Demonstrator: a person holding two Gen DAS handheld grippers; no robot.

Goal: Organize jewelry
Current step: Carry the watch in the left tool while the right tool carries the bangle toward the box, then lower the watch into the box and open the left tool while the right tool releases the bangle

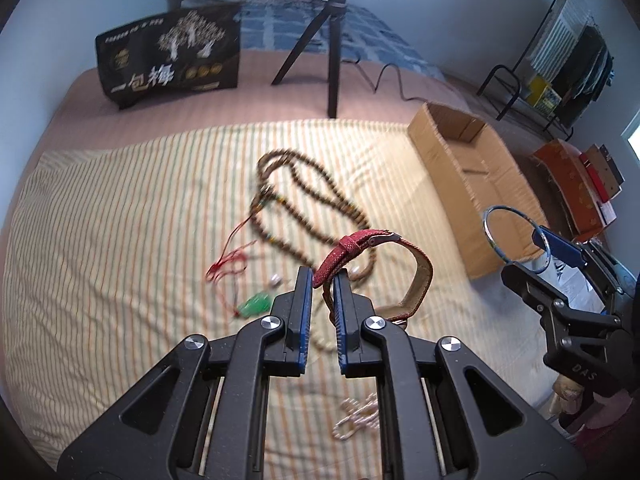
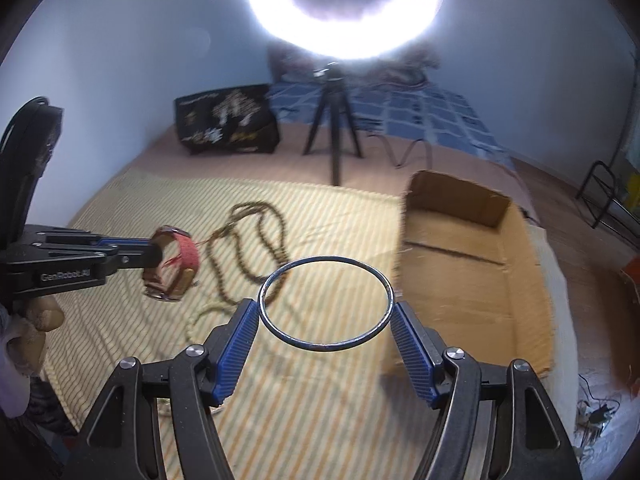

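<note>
Red woven strap of a wristwatch (image 1: 374, 268) is clamped between the blue pads of the left gripper (image 1: 322, 280), held clear above the striped cloth (image 1: 120, 240) that covers the bed; the watch's buckled loop hangs out to the right of the jaws. In the right wrist view the same watch (image 2: 172, 264) sits at the tip of the left gripper (image 2: 154, 256), out to the left. The right gripper (image 2: 324, 316) grips a thin metal bangle (image 2: 325, 302) by its outer rim, the ring spanning the gap between the two widely parted pads, above the cloth and just left of the open cardboard box (image 2: 472, 264). That box lies along the cloth's right edge. On the cloth lie a long brown bead necklace (image 1: 304, 196) near the middle, a green pendant on a red cord (image 1: 256, 304) nearer the left gripper, and a pale chain (image 1: 356, 416) at the near edge. A black tripod (image 1: 324, 40) and a black printed bag (image 1: 172, 52) stand at the far side of the bed.
</note>
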